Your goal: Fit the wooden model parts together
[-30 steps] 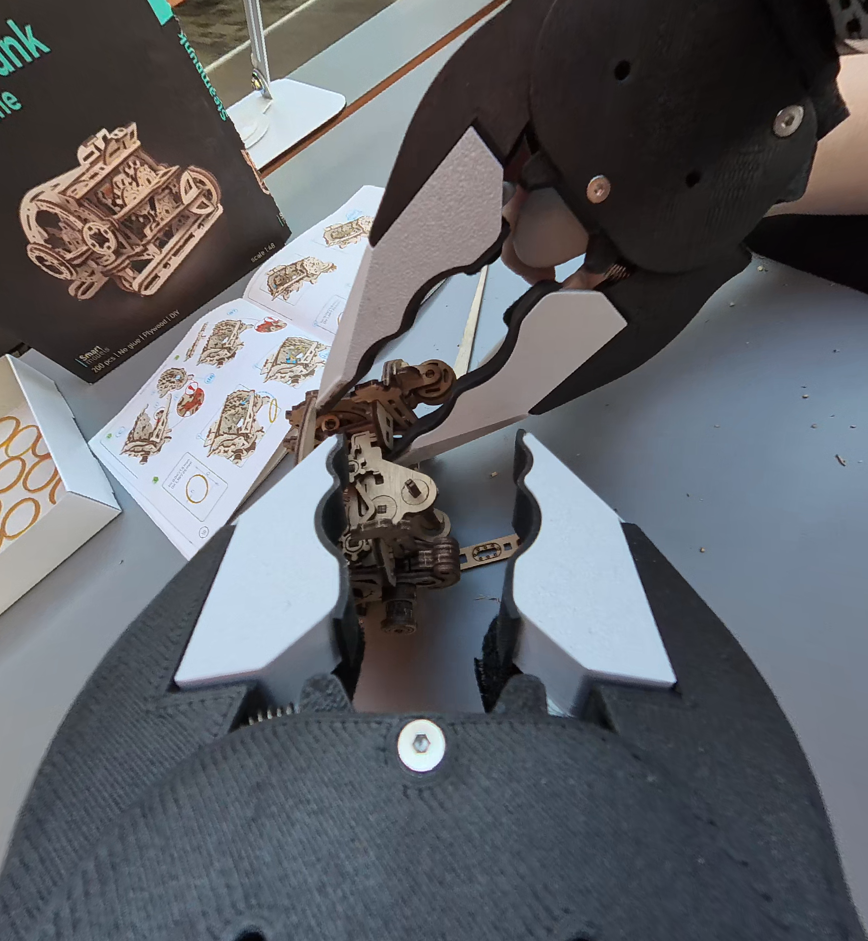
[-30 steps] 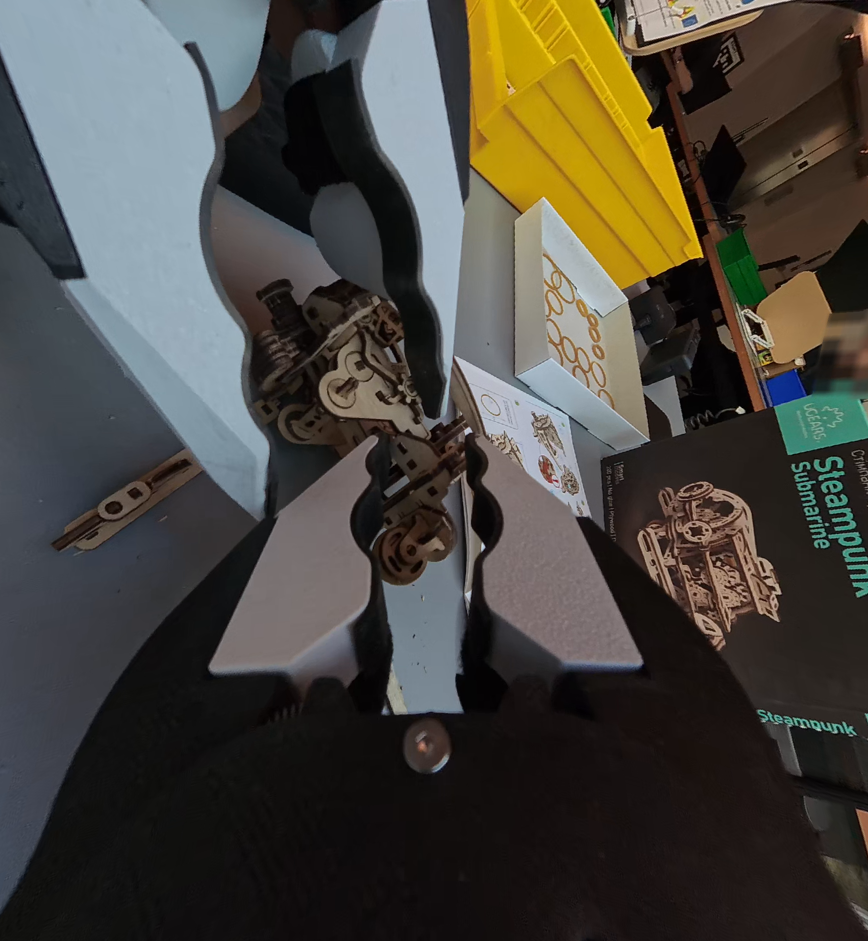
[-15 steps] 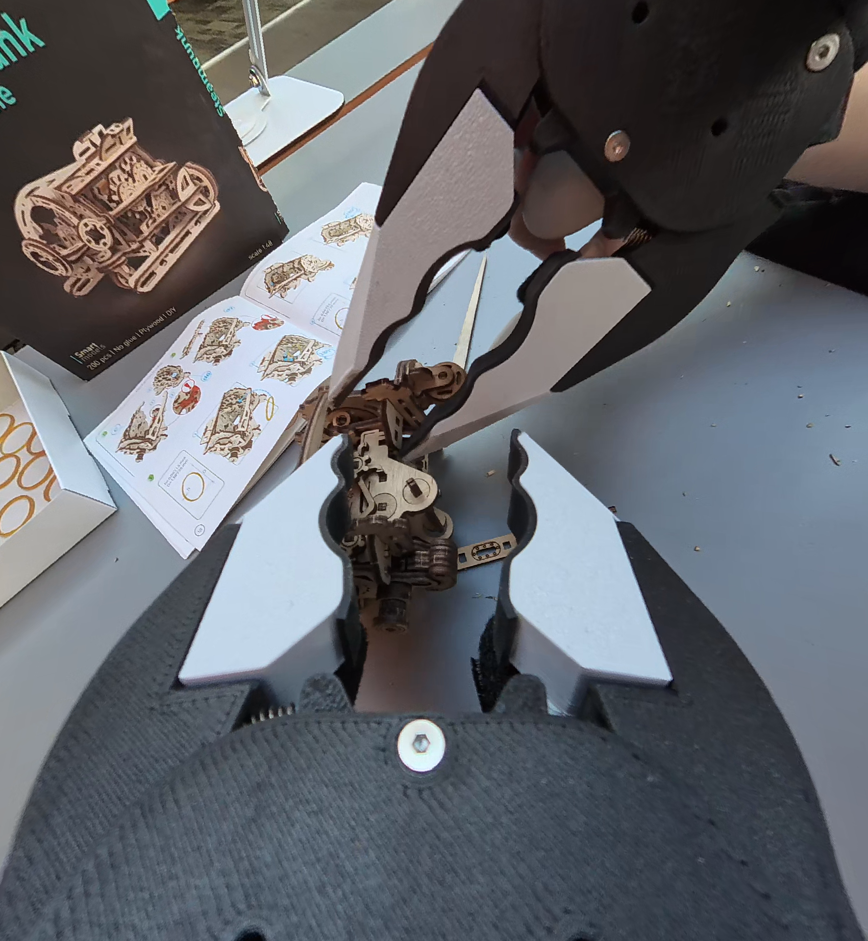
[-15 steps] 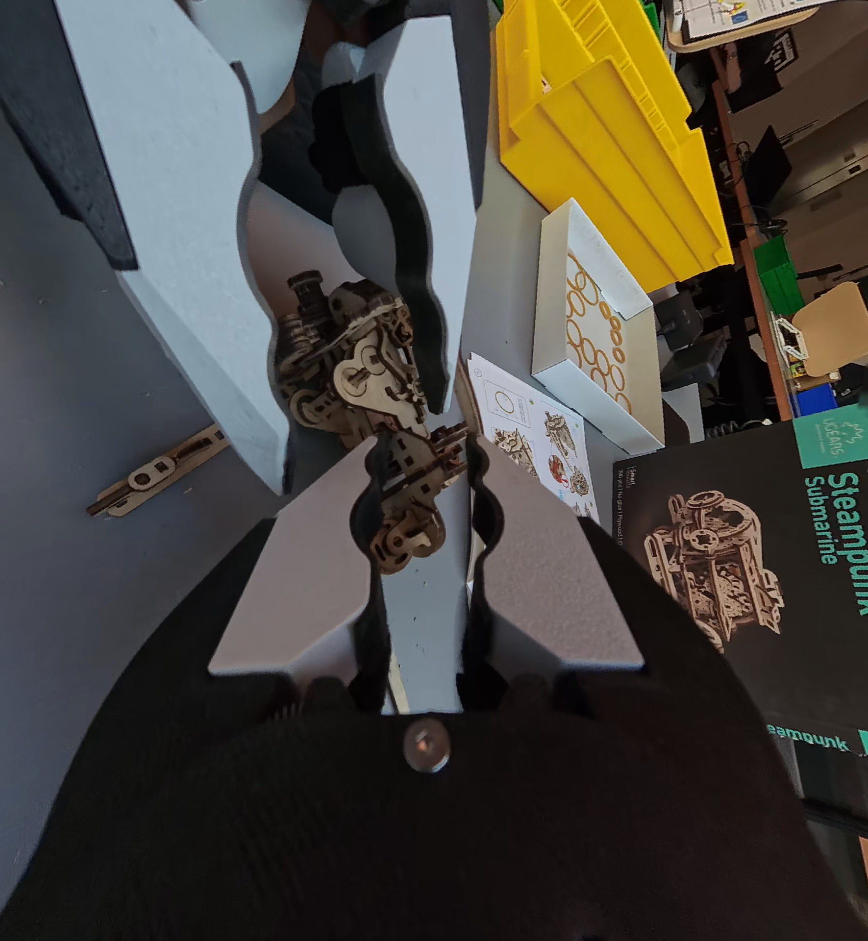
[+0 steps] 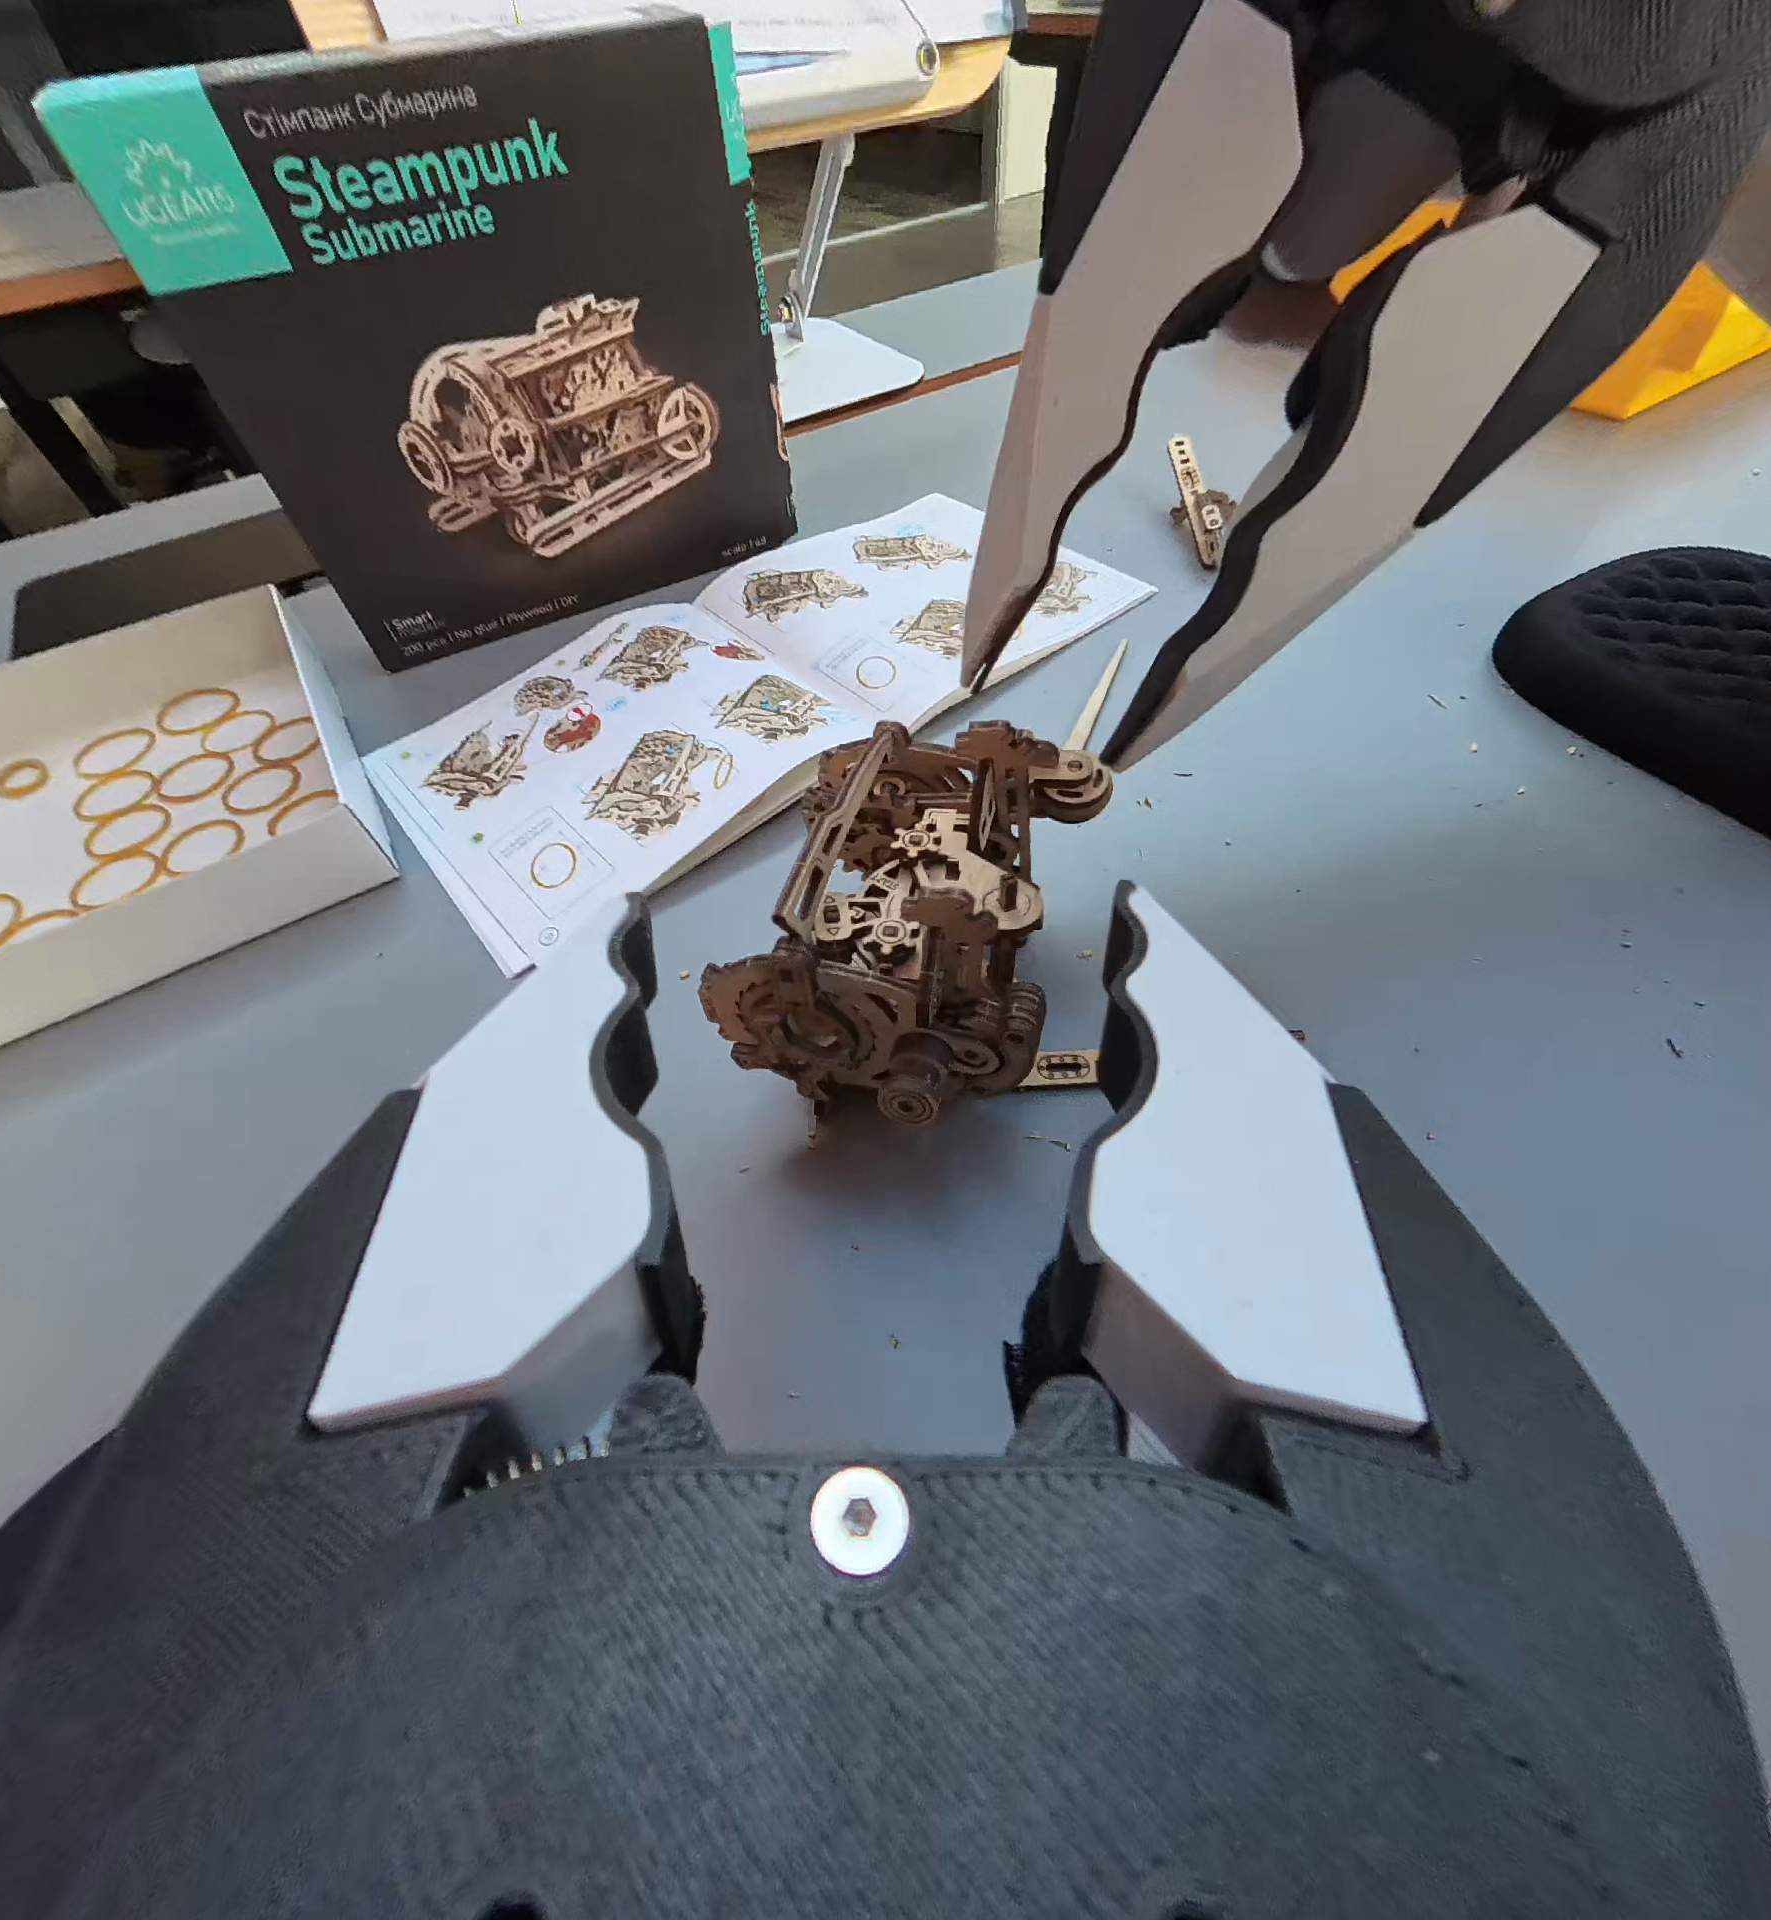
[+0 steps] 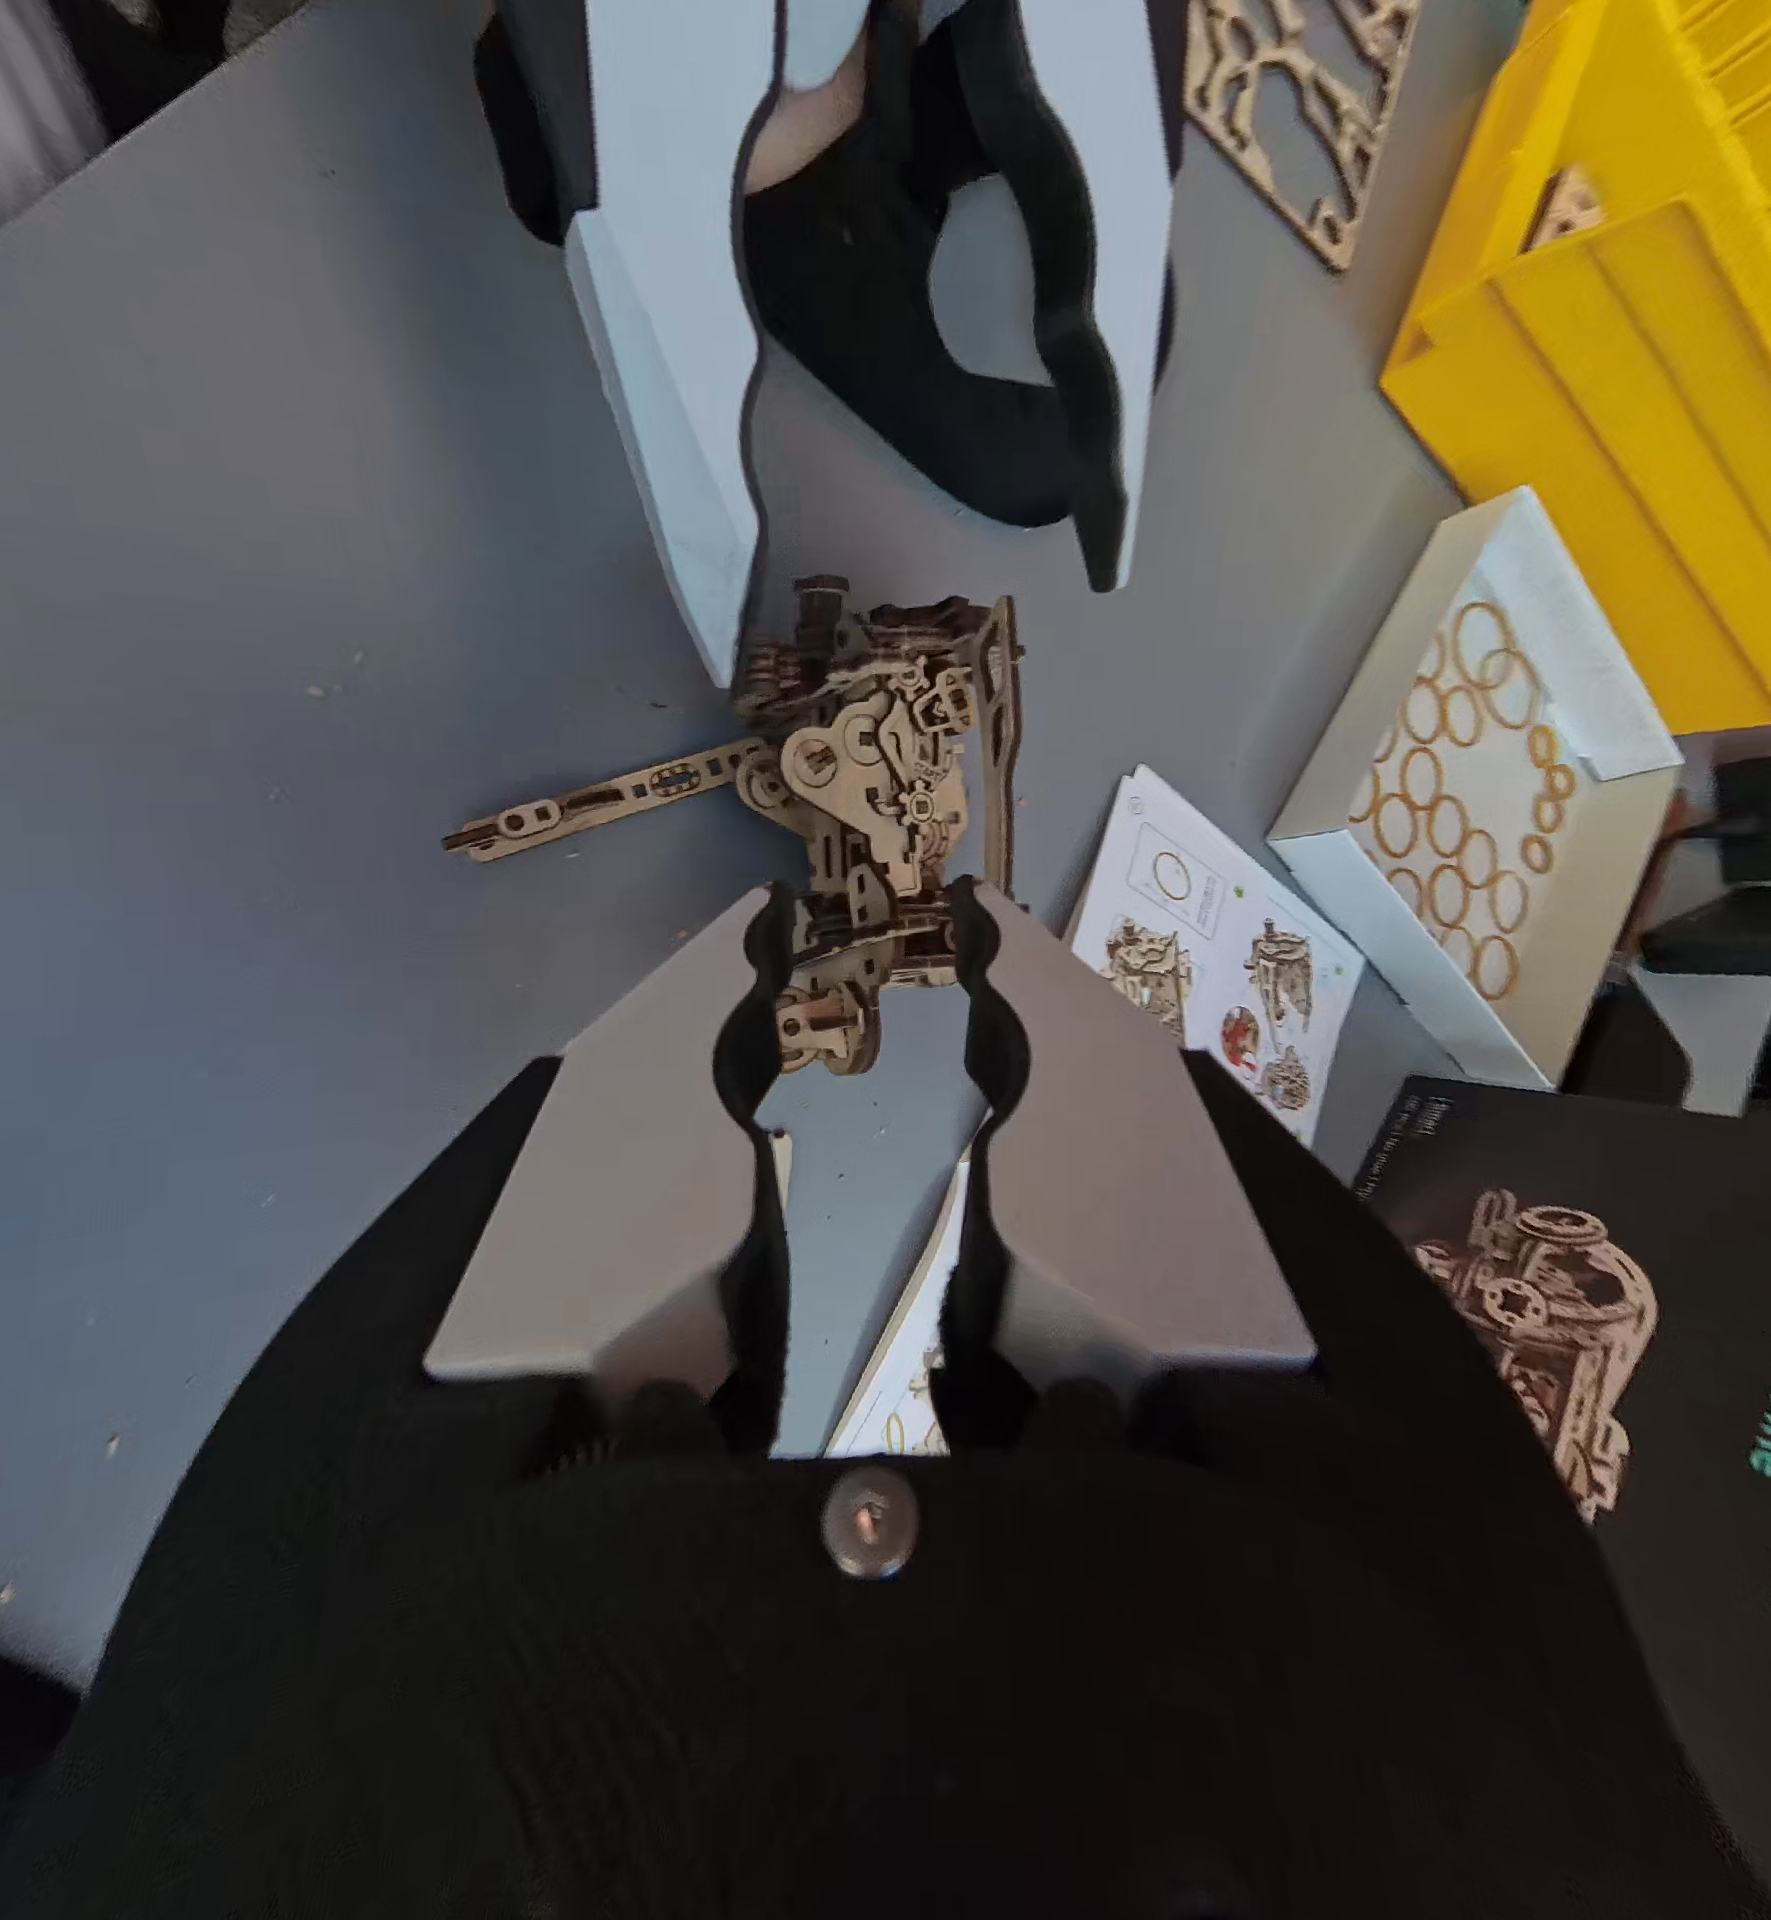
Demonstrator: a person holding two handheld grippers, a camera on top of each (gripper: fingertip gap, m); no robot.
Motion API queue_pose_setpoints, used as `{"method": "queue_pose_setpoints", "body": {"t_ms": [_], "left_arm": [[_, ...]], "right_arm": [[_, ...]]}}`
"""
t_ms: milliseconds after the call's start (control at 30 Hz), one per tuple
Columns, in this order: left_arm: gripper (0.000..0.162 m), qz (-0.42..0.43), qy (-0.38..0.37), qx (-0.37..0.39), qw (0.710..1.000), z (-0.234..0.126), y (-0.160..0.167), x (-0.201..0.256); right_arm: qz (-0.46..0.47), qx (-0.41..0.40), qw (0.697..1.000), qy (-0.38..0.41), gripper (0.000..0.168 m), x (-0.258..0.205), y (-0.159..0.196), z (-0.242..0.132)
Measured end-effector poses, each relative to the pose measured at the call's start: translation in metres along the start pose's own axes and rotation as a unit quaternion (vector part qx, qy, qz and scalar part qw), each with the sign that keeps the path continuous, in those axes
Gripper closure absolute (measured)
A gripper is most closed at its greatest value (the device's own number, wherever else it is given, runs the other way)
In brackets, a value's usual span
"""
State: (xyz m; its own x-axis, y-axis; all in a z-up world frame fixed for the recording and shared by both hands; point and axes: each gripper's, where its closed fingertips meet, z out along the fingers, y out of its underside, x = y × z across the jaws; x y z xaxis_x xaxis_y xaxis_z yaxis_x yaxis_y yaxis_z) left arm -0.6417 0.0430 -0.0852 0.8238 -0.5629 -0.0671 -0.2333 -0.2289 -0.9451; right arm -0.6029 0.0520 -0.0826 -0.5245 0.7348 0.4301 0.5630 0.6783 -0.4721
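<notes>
Two grippers are seen over a grey tabletop, and between them stands a dark brown wooden gear-work model assembly, resting on the tabletop. The left gripper, with grey fingers and black wavy pads, is held with its jaws wide open on either side of the assembly, neither finger touching it. In the right wrist view the right gripper has its jaws parted around the near, wheeled end of the assembly; whether the pads press on the wood cannot be told. In the left wrist view its tips hang just above the far end of the assembly, spread apart.

A flat, slotted wooden strip lies on the tabletop, its end against the assembly. A second small wooden part lies farther back. An open illustrated instruction booklet lies just behind the assembly, a black model-kit box stands upright behind it, and a white tray of thin golden rings sits beside them. Yellow plastic bins are seen near the tray.
</notes>
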Motion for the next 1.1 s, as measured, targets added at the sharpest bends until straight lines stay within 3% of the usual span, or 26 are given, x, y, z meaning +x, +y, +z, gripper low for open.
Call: {"method": "queue_pose_setpoints", "body": {"t_ms": [133,333,1100], "left_arm": [[0.077,0.002,0.005,0.005,1.000,0.005,0.001,-0.003],[0.082,0.030,0.018,-0.032,0.999,0.016,0.008,-0.001],[0.093,0.020,0.031,-0.035,0.999,0.022,0.007,0.001]], "right_arm": [[-0.008,-0.055,0.994,-0.094,0.137,-0.003,0.002,0.005],[-0.024,-0.110,0.986,-0.125,0.137,-0.002,0.004,0.020],[-0.031,-0.200,0.971,-0.124,0.150,-0.002,0.022,0.038]]}}
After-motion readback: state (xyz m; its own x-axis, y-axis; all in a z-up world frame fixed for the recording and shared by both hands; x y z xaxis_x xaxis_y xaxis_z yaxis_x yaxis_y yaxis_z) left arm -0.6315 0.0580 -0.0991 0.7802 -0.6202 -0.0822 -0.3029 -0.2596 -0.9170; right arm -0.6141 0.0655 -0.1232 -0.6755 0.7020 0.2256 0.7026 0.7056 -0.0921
